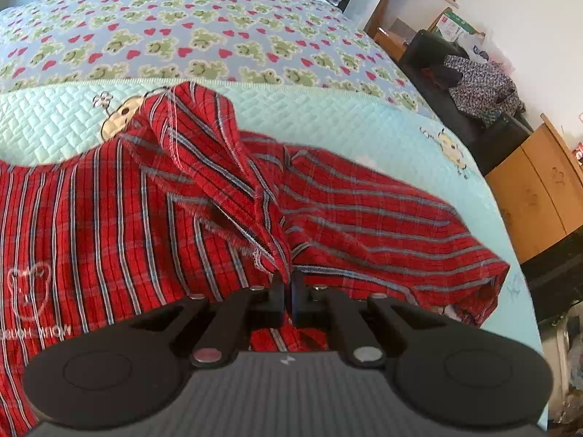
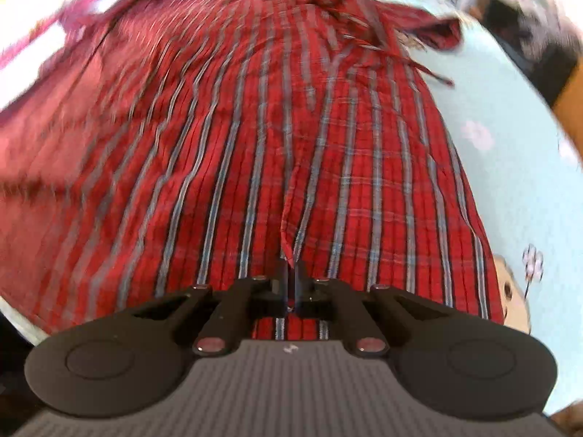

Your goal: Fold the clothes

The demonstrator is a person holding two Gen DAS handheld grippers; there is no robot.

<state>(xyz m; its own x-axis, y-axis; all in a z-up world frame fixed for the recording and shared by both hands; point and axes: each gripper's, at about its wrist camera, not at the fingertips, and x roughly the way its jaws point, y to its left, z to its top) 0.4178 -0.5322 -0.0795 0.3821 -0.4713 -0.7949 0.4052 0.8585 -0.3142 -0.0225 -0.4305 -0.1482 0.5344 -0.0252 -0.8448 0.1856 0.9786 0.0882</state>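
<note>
A red striped shirt lies spread on the pale green quilt of a bed, its far part rumpled into a raised fold. The left gripper has its jaws closed tight on a bunched edge of the cloth, which rises from the tips toward the far side. The shirt's near edge is cut off below the gripper body, and a faint bear outline on the left reads mirrored, its lettering hard to make out. In the right wrist view the right gripper has its jaws pinched together on a thin ridge of the same shirt. The far and left parts of that view are smeared by blur. A frog-patterned blanket covers the far bed.
</note>
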